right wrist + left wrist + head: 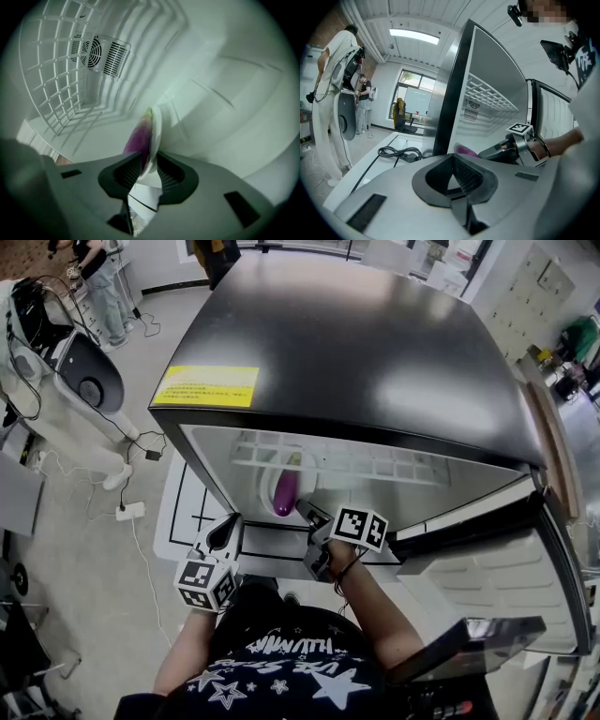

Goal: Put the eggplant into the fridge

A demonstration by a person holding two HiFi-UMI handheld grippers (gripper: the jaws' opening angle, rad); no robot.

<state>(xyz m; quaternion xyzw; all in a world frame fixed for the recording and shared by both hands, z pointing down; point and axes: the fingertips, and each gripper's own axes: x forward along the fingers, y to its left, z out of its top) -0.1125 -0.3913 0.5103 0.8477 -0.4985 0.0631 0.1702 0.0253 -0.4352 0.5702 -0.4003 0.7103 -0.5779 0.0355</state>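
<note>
The right gripper reaches into an open fridge. Its two dark ribbed jaws pinch the near rim of a round white plate. A glossy purple eggplant with a green stem tip lies lengthwise on that plate, inside the fridge's white compartment. In the right gripper view the plate is seen almost edge-on, running straight away from the jaws.

The left gripper hangs outside the fridge, low and in front of the opening. Its jaws are pressed together with nothing between them. Its own view looks past them at the fridge's side edge, the eggplant and the right gripper.

The fridge has a smooth, shiny black top with a yellow rectangular label near the front left corner. Its interior is smooth white plastic with ribbed walls. A white wire grid shelf sits above the plate, and a round fan vent with slats sits in the back wall. The white-lined door stands open to the right.

The floor is pale grey. A black coiled cable lies on it near the fridge. A white machine stands to the left. People stand at the far side of the bright room.
</note>
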